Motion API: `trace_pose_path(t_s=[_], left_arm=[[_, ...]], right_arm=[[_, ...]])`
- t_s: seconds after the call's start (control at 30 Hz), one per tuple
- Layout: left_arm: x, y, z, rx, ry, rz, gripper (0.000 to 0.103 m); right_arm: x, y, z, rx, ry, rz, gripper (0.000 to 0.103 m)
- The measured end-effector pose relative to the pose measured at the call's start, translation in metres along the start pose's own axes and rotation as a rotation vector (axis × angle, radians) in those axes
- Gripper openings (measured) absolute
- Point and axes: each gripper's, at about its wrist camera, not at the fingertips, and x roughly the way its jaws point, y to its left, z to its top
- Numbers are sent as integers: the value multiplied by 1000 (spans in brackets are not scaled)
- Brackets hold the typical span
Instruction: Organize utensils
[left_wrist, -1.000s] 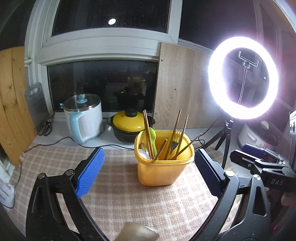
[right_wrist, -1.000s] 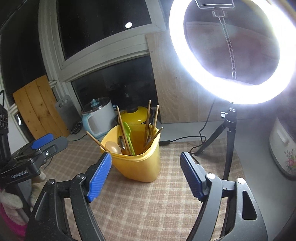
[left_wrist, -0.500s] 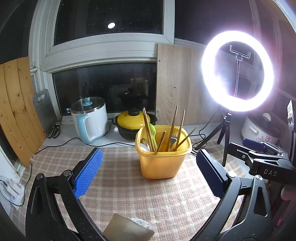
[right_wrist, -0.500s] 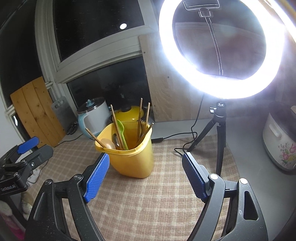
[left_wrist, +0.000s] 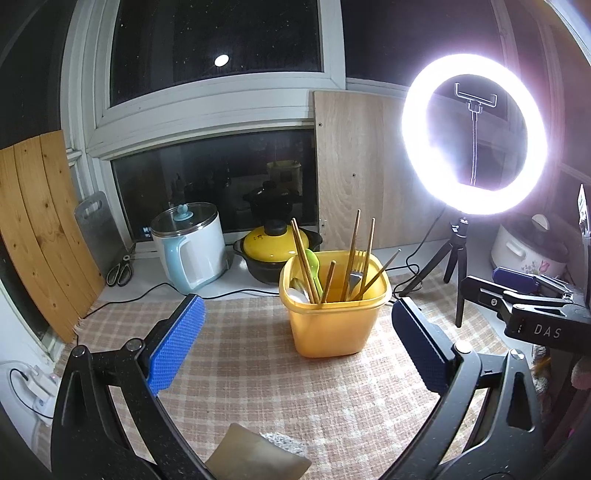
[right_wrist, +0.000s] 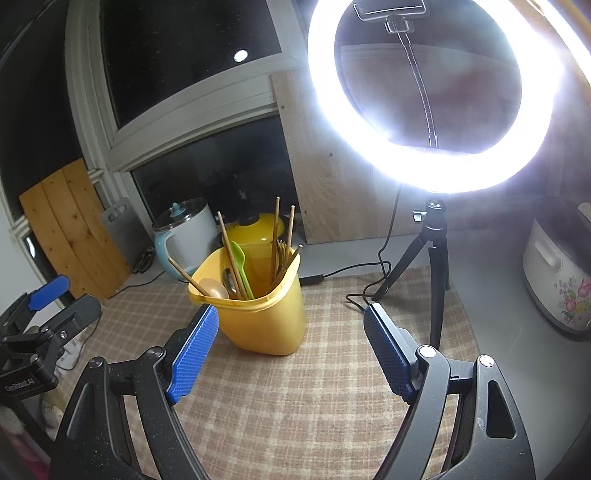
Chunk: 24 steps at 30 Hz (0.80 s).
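**Fig. — Yellow holder straight ahead of both grippers; utensils stand near-vertical**

Your left gripper (left_wrist: 297, 347) is spread wide w/ nothing between its blue pads (left_wrist: 176, 347). The yellow tub (left_wrist: 334, 317) sits dead ahead of it, centred in the gap but clear of both pads, on the checked cloth (left_wrist: 258, 387). Your right gripper (right_wrist: 288, 354) is likewise released and empty; from that side the tub (right_wrist: 258, 317) lies ahead and slightly left of centre, its near corner just beyond the left pad (right_wrist: 192, 354) — whether they touch can't be told from this view.

Contents: wooden chopsticks (left_wrist: 352, 254), a green spoon (left_wrist: 313, 262), a fork (left_wrist: 356, 278), a wooden spoon (right_wrist: 214, 288) and a metal spoon (right_wrist: 229, 283), all handle- or tip-up in the one tub. Long axes run roughly vertical, fanning outward; one stick (right_wrist: 186, 275) leans far toward the left-gripper side.

Judgement: the right gripper looks nearer the tub, the left better centred. Any pick likely needs a top-down approach w/ pads straddling a shaft across its axis, not along it. The tall pair at the back stands most apart, so it looks easiest to isolate. Ring light (right_wrist: 432, 92) and its tripod (right_wrist: 432, 258) stand right of the tub — keep the right gripper off the legs and cable.
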Motion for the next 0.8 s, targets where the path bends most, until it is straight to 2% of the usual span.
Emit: trace_pose_path(t_s=[0.8], left_arm=[[0, 4, -3, 7, -13, 67, 103]], right_arm=[[2, -1, -2, 11, 20, 0, 81]])
